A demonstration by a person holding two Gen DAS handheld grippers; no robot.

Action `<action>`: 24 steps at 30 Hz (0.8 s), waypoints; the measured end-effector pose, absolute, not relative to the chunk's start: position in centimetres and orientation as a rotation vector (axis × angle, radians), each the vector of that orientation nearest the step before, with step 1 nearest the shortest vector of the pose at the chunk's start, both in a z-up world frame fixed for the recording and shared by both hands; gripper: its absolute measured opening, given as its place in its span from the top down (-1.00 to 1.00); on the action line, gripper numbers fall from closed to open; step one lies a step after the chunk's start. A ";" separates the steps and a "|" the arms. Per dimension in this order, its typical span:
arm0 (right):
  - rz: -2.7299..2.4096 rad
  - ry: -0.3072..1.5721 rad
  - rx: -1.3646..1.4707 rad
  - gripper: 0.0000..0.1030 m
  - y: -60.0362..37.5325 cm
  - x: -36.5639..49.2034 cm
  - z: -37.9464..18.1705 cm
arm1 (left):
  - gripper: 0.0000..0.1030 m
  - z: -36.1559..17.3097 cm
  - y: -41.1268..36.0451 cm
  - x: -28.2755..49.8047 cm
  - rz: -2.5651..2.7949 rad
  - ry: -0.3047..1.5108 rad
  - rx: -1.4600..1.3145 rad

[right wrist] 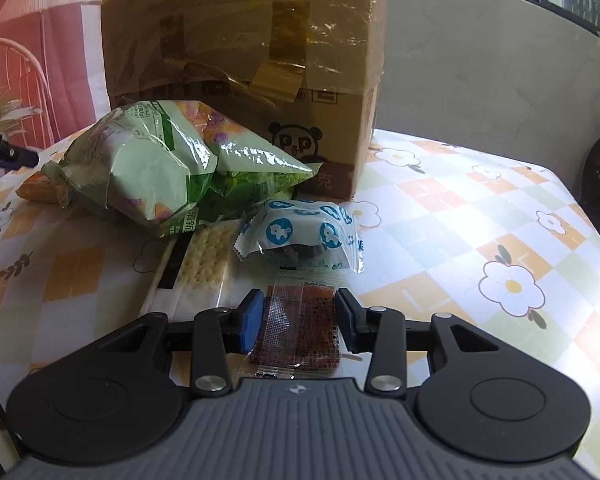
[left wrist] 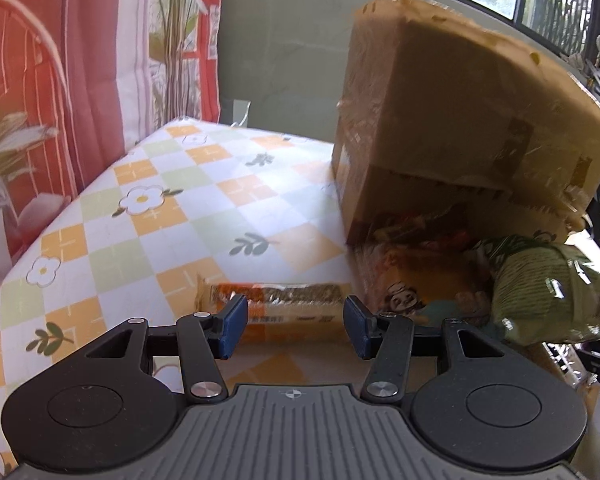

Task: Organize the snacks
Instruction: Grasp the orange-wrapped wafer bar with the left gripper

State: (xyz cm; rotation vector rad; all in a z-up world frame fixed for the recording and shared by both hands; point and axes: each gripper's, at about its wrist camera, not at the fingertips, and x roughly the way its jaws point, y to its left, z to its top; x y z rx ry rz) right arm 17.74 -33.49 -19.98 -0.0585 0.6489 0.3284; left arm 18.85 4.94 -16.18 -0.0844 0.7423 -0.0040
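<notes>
On the flower-print tablecloth (right wrist: pixel 480 216), right gripper (right wrist: pixel 300 320) sits with jaws around a small red-brown sachet (right wrist: pixel 300 328); blue pads just beside its edges, firm contact cannot be told. Left gripper (left wrist: pixel 294 326) is open, empty, with an orange snack bar (left wrist: pixel 276 300) lying just beyond its pads. Taped cardboard box (right wrist: pixel 240 40) stands behind green bags (right wrist: pixel 160 176), cracker pack (right wrist: pixel 204 260), blue-white packet (right wrist: pixel 304 236).

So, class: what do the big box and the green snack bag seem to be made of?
Box: brown corrugated cardboard by its look, matte, patched with glossy tape; creased edges and a printed panda show.
Green snack bag: thin plastic film, probably; shiny, crinkled, catching bright glints.
</notes>
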 end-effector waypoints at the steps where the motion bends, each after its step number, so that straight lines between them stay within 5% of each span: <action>1: 0.326 0.644 -0.064 0.19 -33.4 17.7 -20.0 | -0.07 -16.4 5.0 18.9 -0.001 0.750 -0.089; 24: 0.336 0.642 -0.053 0.18 -33.7 17.8 -19.9 | -0.07 -18.5 8.6 25.8 -0.005 0.801 -0.165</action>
